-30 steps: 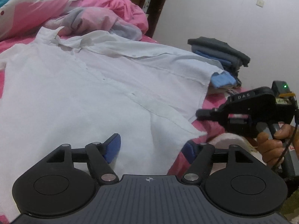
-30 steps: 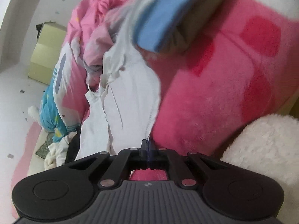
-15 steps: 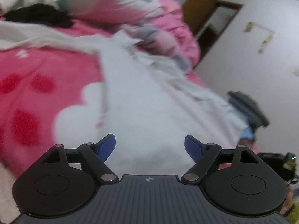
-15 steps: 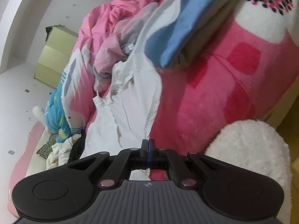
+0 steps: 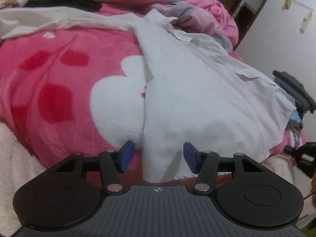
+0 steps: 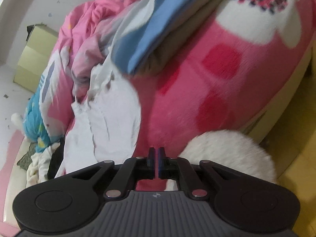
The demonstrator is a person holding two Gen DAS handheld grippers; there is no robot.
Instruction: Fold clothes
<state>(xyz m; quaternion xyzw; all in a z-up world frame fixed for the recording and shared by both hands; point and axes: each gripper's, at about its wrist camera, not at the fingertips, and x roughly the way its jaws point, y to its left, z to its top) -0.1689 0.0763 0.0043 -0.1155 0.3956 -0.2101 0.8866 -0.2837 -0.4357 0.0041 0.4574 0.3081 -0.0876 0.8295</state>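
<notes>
The white shirt [image 5: 197, 98] lay spread flat on the pink blanket [image 5: 59, 83] of the bed, its hem nearest me. My left tongs [image 5: 156, 158] stood wide open, one blue pad either side of the shirt's lower corner, gripping nothing. My right tongs [image 6: 156, 162] were all but closed, a thin slit between the pads and nothing visible in them, poised over the blanket just beside the shirt's edge. Folded clothes [image 6: 158, 29] were stacked beyond.
</notes>
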